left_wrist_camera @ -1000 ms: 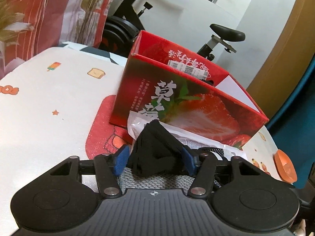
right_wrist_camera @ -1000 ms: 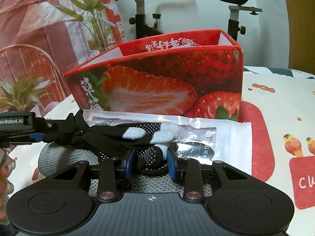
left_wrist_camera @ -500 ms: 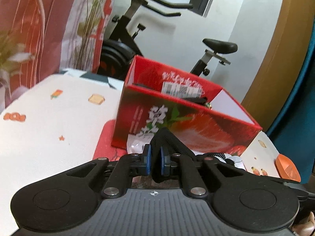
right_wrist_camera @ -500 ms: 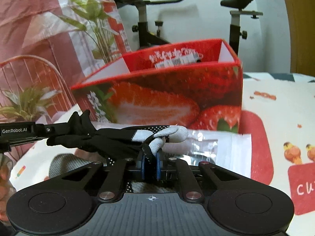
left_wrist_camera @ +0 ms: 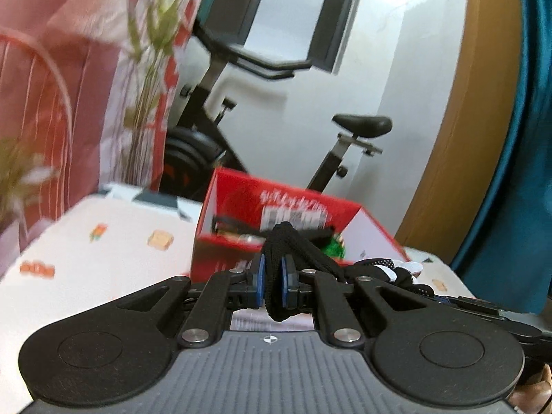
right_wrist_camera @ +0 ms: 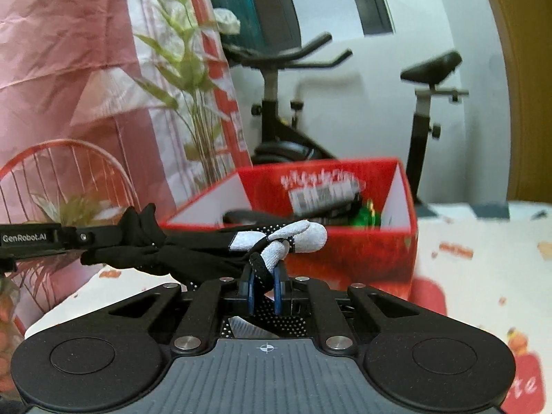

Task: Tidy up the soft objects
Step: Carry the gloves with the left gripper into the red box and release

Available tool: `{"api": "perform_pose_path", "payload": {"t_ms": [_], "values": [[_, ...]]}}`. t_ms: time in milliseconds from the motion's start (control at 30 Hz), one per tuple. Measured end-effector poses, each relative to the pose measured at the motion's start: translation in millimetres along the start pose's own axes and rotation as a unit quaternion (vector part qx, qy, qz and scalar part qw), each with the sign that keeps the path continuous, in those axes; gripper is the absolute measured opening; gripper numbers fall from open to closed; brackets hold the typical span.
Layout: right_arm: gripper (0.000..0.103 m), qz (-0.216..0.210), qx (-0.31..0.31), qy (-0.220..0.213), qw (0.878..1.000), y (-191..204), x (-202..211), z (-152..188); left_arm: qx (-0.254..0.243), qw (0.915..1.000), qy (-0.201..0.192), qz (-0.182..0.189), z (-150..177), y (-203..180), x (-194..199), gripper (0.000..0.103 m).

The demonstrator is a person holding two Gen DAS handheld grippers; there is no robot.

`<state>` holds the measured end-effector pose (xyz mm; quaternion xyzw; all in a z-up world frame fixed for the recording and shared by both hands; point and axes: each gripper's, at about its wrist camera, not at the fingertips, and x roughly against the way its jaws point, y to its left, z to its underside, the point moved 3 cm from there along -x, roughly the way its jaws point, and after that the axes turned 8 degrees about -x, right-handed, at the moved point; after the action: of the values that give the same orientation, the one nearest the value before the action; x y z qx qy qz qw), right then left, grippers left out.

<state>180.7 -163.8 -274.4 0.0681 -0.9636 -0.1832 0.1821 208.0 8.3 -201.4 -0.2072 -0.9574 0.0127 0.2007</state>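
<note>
The glove (right_wrist_camera: 193,252) hangs pinched between your left gripper (left_wrist_camera: 272,277) and right gripper (right_wrist_camera: 265,284), carried toward the red box (right_wrist_camera: 345,248); next, clear its rim, then release.

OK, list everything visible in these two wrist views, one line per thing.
gloves: one bundle, black with grey fingertips, stretched in the air between both grippers
box: one, red with strawberry print, open, on the table beyond the grippers
box contents: count unclear, something green and dark items, inside the box
table: one, white cloth with small cartoon prints, under the box
exercise bike: one, black, behind the table
plant: one, green, left of the bike
curtain: one, pink, left background
left gripper: one, black with blue pads, shut on the gloves' black end
right gripper: one, black with blue pads, shut on the gloves' fingertip end
</note>
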Motion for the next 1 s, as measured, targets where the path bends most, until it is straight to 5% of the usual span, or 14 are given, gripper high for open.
{"api": "perform_pose_path", "payload": {"t_ms": [433, 667, 1000], "values": [[0.01, 0.018, 0.038, -0.024, 0.999, 2.2, -39.3, -77.7, -0.05, 0.9979, -0.041, -0.008, -63.7, -12.5, -36.7, 0.011], [0.01, 0.043, 0.059, 0.01, 0.997, -11.3, -94.3, -87.7, -0.063, 0.9978, -0.016, -0.015, -73.8, -8.8, -82.6, 0.011], [0.01, 0.059, 0.05, 0.069, 0.995, -31.7, -139.5, -63.1, -0.063, 0.9955, 0.068, -0.02, -44.4, 11.7, -137.9, 0.011]]}}
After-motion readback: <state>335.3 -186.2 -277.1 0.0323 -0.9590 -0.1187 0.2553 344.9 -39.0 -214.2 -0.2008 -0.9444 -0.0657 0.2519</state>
